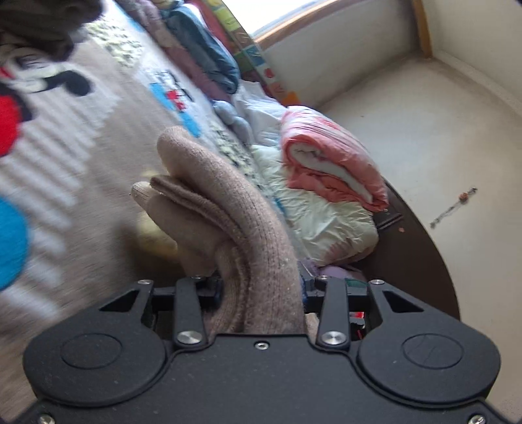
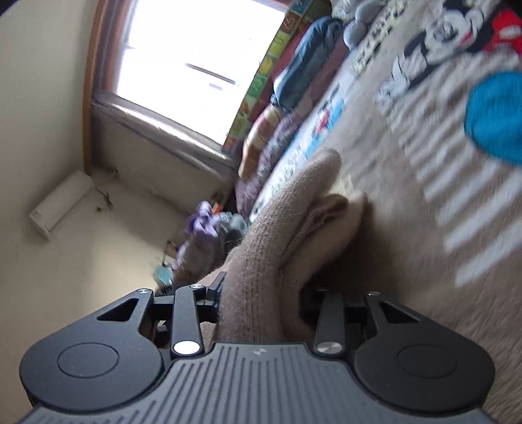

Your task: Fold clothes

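Note:
My left gripper (image 1: pixel 261 287) is shut on a beige knitted garment (image 1: pixel 228 208); a bunched fold of it rises between the jaws and hides the fingertips. My right gripper (image 2: pixel 261 293) is shut on the same beige knit (image 2: pixel 287 221), which also covers its fingertips. Both hold the knit above a beige cartoon-print blanket (image 1: pixel 81 137), which also shows in the right wrist view (image 2: pixel 424 195). Both views are tilted and blurred.
A folded pink-and-white quilt (image 1: pixel 326 156) lies on a cream padded cover (image 1: pixel 326 221) at the bed's edge. Folded clothes (image 1: pixel 202 55) line the far side of the bed. A dark garment (image 1: pixel 42 26) lies top left. A window (image 2: pixel 195 58) and wall unit (image 2: pixel 58 202) show.

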